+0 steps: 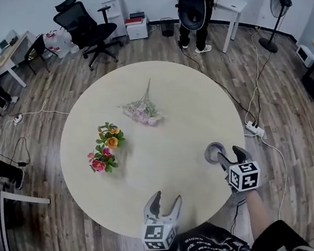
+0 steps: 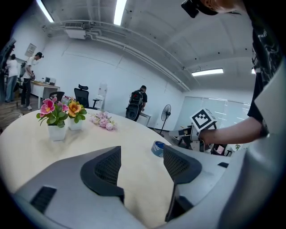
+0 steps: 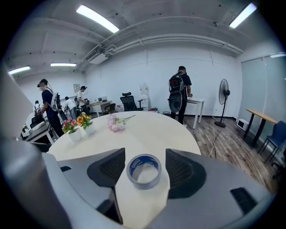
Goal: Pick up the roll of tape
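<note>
**A:** While the right tool (image 1: 231,156) hung over the near right part of the tabletop (image 1: 157,86), where was the roll of tape (image 3: 144,171)?

**B:** It lay flat on the tabletop, hole upward, between that tool's two jaws. The jaws stood wide apart, with a gap showing on either side of the roll. Neither pad pressed on it, so nothing was gripped.

**A:** And the left tool (image 1: 165,198)?

**B:** It was open too, with only bare tabletop between its jaws. It was at the near edge, well apart from the roll.

**A:** How did you judge the roll would handle?

**B:** As light and stiff: a ring of wound tape, blue inside and grey outside, not likely to crush or break under a firm squeeze. The outer wall looked smooth, so it might have slipped in a loose grip. Being low and flat, it could also have slid along the tabletop if one pad had met it before the other.

**A:** Where was the place to take hold?

**B:** Across the outside, with the pads on opposite sides of the outer wall and low against the tabletop. From the right gripper view I could not be sure the pads reached as far forward as the roll's widest part. It looked close, perhaps a little short.
</note>
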### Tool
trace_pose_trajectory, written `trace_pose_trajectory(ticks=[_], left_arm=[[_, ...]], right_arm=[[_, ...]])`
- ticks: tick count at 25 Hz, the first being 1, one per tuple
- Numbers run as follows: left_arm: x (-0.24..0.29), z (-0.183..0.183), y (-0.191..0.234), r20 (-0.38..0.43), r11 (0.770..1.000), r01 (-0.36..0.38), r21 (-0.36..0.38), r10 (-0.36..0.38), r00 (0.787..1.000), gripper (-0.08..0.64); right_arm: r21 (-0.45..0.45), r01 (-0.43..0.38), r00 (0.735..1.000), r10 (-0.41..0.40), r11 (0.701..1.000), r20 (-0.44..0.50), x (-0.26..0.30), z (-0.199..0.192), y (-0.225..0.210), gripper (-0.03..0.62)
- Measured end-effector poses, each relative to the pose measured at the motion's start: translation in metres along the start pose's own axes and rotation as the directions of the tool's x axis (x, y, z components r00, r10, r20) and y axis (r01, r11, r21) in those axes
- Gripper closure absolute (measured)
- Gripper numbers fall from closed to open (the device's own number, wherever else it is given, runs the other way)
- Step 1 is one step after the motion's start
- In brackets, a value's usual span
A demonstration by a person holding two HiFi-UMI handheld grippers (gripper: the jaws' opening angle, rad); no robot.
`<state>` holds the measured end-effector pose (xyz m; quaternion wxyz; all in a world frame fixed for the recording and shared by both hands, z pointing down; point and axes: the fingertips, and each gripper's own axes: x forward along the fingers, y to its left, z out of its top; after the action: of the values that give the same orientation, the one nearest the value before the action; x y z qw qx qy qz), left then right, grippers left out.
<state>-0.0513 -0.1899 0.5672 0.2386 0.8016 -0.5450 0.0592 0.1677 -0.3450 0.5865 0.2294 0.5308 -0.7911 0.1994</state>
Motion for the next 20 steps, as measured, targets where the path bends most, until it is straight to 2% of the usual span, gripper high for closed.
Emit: trace_pose_trajectory(ticks=[8,13,20], left_arm=[[0.000,0.004,0.008,-0.005,0.998,-0.059,0.007,0.059,0.998,0.262],[0.000,0.002,0.010,-0.008,0.997,-0.083,0.004,0.083,0.997,0.262],[-0.005,0.004,0.020,0.000,0.991,-0.133,-0.014,0.133,0.991,0.262]], right_arm=[[-0.116,-0.022,0.981,-0.001,0.993,-0.192,0.059,-0.026,-0.022,0.328],[-0.101,-0.041,0.950,0.008,0.994,-0.312,0.086,-0.051,-0.033,0.328],[-0.071,-0.055,0.917,0.022,0.996,-0.399,0.105,-0.069,-0.039,0.325]])
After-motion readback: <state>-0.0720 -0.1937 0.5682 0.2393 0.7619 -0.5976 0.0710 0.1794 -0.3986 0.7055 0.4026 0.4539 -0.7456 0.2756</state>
